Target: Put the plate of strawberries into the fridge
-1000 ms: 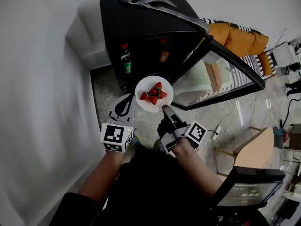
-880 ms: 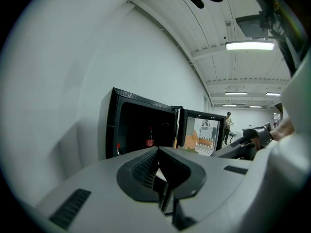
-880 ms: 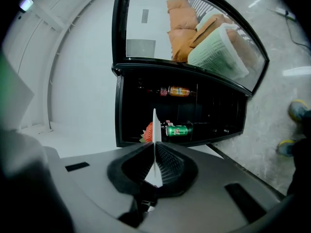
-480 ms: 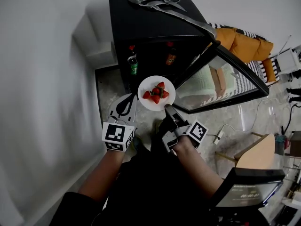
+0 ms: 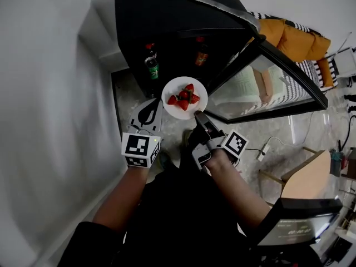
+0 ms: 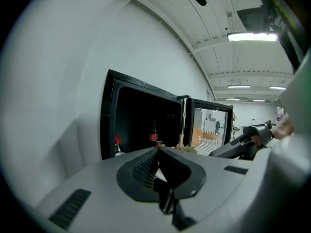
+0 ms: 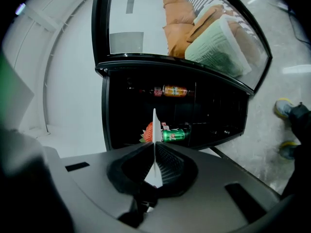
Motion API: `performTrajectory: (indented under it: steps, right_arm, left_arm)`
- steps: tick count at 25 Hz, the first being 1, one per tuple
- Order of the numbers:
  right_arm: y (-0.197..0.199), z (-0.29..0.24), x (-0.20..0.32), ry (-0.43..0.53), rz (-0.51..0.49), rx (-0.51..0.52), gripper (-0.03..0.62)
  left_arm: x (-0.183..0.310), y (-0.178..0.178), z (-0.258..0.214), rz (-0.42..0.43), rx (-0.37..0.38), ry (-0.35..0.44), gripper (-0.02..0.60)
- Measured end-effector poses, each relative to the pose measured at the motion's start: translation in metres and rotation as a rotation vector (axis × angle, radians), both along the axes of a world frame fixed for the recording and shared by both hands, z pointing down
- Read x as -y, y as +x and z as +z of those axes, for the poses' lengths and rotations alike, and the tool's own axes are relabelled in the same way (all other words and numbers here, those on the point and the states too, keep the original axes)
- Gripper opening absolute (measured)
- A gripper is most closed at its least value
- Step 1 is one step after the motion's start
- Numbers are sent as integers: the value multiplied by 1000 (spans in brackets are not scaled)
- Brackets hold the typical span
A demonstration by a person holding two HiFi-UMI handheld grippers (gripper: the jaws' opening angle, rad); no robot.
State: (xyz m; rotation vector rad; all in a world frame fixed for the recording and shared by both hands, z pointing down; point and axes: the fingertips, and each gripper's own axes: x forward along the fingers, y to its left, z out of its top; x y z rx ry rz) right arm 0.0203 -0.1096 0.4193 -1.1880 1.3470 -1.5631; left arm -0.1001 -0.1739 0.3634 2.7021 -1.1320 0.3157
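Right gripper view: plate (image 7: 154,125) is showing edge-on, right tongs (image 7: 154,149) pinching its rim. Head view: strawberries (image 5: 183,100) are sitting on it, left tongs (image 6: 159,154) gripping the opposite rim, just before the open fridge (image 5: 161,15), above speckled floor (image 5: 125,99).

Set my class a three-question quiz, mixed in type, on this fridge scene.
1. True or false: the glass door of the black fridge is shut.
2. The right gripper clamps the rim of the round white plate. The left gripper: A) hangs free B) clamps the same plate C) holds a bottle.
3. Fill in: the red fruit on the plate are ____.
Key: 1 false; 2 B; 3 strawberries.
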Motion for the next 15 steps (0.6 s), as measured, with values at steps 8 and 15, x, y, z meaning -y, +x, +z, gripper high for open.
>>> performTrajectory:
  steps: [8, 15]
  right_arm:
    - [18, 24, 27, -17, -32, 2, 14]
    - [24, 39, 44, -22, -37, 11, 14]
  left_arm:
    - [22, 19, 20, -23, 25, -11, 5]
    - [36, 24, 34, -58, 36, -23, 6]
